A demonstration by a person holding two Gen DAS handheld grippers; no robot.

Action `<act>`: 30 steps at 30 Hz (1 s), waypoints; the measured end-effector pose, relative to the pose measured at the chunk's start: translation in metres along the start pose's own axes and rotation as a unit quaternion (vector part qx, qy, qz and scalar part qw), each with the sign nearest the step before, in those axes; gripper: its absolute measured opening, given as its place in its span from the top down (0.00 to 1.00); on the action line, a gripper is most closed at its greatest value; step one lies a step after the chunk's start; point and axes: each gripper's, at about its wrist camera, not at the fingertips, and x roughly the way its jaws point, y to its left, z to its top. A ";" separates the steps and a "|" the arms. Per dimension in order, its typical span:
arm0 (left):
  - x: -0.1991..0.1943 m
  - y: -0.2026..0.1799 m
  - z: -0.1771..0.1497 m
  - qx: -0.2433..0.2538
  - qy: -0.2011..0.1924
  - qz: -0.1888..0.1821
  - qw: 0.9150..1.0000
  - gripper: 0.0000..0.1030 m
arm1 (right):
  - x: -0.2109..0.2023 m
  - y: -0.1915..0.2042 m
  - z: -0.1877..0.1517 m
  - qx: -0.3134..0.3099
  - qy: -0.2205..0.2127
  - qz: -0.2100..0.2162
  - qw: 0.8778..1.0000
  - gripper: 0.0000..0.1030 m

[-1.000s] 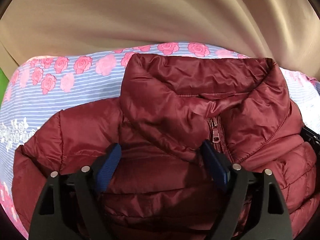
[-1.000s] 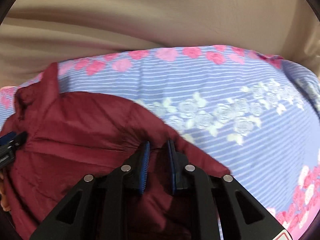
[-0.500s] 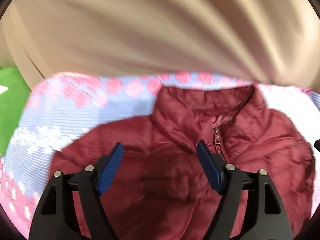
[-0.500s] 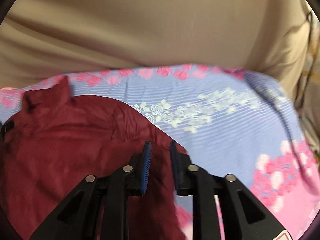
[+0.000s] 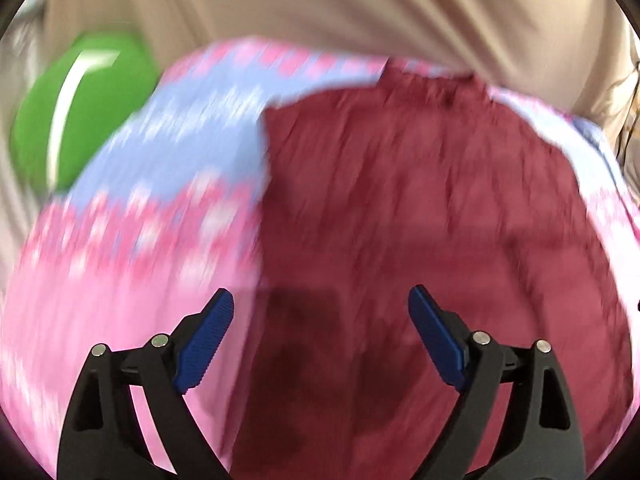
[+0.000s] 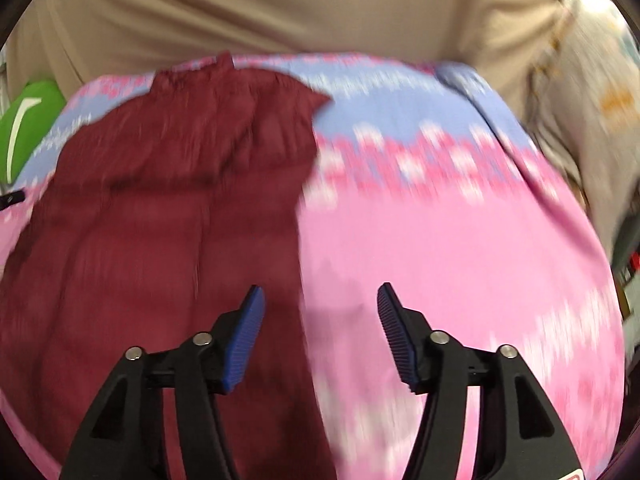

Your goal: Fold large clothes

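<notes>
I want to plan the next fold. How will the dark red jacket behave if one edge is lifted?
The dark red jacket would probably drape limply, since it lies flat following the floral sheet. It looks puffy, so likely light for its size. Blur hides its surface, so slipperiness is uncertain.

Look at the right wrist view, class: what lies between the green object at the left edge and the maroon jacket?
Only a strip of the floral bedsheet separates the green object from the maroon jacket; motion blur hides finer detail.
</notes>
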 end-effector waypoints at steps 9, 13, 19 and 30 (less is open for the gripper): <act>-0.035 0.062 -0.129 -0.102 0.073 -0.017 0.992 0.16 | -0.030 -0.038 -0.116 0.102 0.074 0.025 0.992 0.39; -0.047 0.060 -0.149 -0.103 0.055 -0.036 0.993 0.15 | -0.036 -0.037 -0.131 0.133 0.062 0.057 0.987 0.35; -0.059 0.041 -0.158 -0.091 0.049 -0.082 0.991 0.37 | -0.040 -0.021 -0.132 0.157 0.045 0.114 0.980 0.35; -0.101 0.023 -0.164 -0.052 0.013 -0.105 0.993 0.96 | -0.074 0.001 -0.128 0.144 0.012 0.110 0.983 0.96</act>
